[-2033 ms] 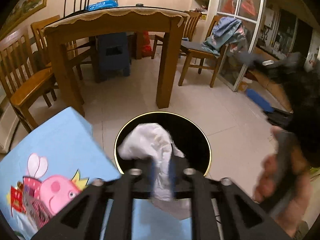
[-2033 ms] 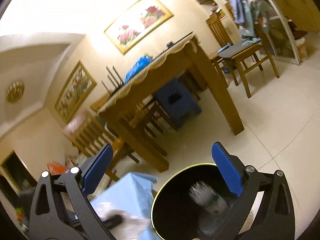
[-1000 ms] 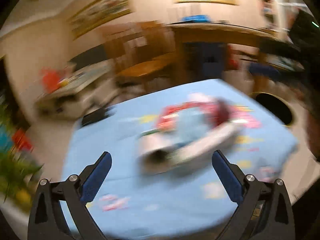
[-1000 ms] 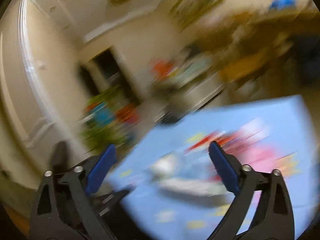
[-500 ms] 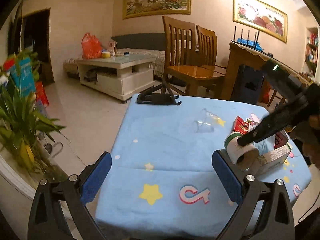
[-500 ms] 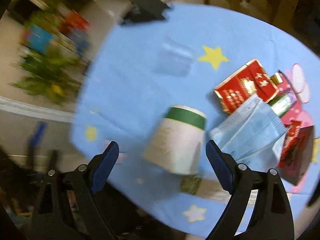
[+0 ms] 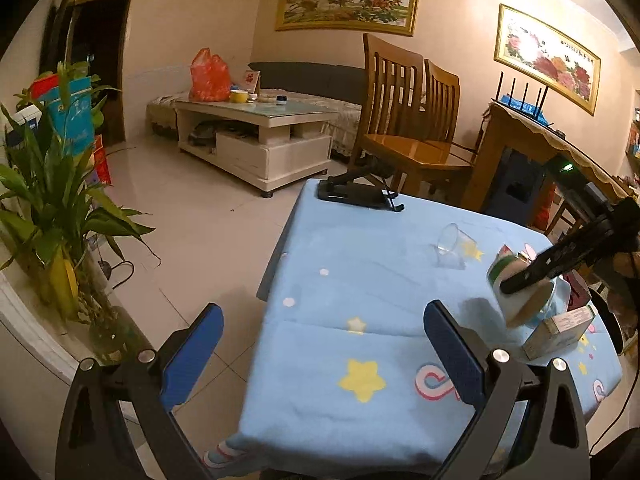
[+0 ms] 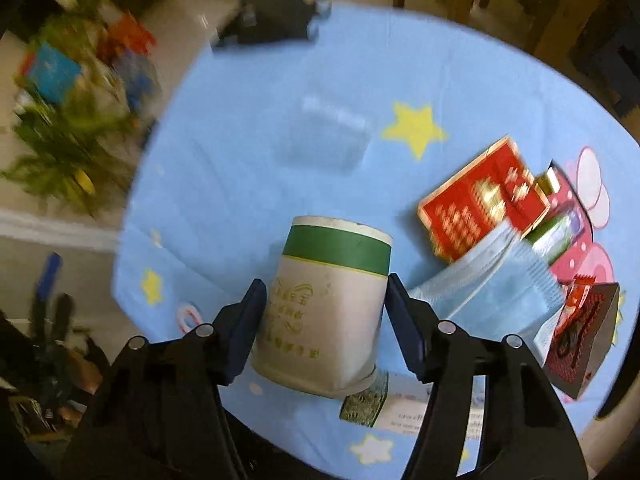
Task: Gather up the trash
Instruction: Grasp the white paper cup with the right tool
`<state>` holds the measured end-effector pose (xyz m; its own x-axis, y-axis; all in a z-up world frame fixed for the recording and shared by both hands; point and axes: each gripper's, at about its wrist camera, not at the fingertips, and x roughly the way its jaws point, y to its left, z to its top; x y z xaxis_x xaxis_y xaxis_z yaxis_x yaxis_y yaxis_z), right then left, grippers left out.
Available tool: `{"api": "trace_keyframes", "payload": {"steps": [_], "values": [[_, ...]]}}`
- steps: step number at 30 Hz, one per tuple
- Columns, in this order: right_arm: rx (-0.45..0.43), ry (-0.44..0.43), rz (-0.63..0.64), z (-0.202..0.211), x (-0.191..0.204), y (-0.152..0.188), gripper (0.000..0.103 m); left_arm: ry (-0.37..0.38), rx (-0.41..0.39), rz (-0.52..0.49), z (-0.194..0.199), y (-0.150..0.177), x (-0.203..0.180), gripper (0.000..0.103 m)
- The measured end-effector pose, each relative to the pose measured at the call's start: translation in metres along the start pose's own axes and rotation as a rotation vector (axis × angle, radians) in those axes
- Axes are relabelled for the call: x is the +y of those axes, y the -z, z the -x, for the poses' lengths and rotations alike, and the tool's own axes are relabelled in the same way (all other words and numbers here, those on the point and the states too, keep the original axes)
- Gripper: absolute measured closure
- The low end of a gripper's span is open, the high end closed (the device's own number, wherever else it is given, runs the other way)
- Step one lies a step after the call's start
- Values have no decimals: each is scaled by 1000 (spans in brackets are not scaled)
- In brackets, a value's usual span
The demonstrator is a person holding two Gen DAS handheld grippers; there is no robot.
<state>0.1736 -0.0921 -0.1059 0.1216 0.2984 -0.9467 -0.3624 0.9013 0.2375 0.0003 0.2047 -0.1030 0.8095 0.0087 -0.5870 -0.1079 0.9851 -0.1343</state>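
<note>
Warm, dim indoor light. Left wrist view sharp; glare on the framed flower painting. Right wrist view motion-blurred toward the plant. Fisheye bending, dark corners in both

A potted plant, coffee table and wooden chairs stand around.

- We are in a home's living room: a sofa and coffee table on pale floor tiles.
- We see framed paintings, wooden dining chairs and a houseplant.
</note>
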Motion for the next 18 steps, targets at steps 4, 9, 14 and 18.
{"api": "trace_keyframes", "payload": {"steps": [4,9,14,18], "values": [[-283,-24,38,20,-14,20,43,-11,-17,-5,2,1,-5,6],[-511,-8,60,29,-21,46,43,-12,-23,-49,1,-4,-23,6],[-532,-6,46,29,-19,35,43,38,-1,-83,-9,-6,-52,6],[-603,-95,-30,45,-37,42,43,98,40,-121,-19,-5,-79,6]]}}
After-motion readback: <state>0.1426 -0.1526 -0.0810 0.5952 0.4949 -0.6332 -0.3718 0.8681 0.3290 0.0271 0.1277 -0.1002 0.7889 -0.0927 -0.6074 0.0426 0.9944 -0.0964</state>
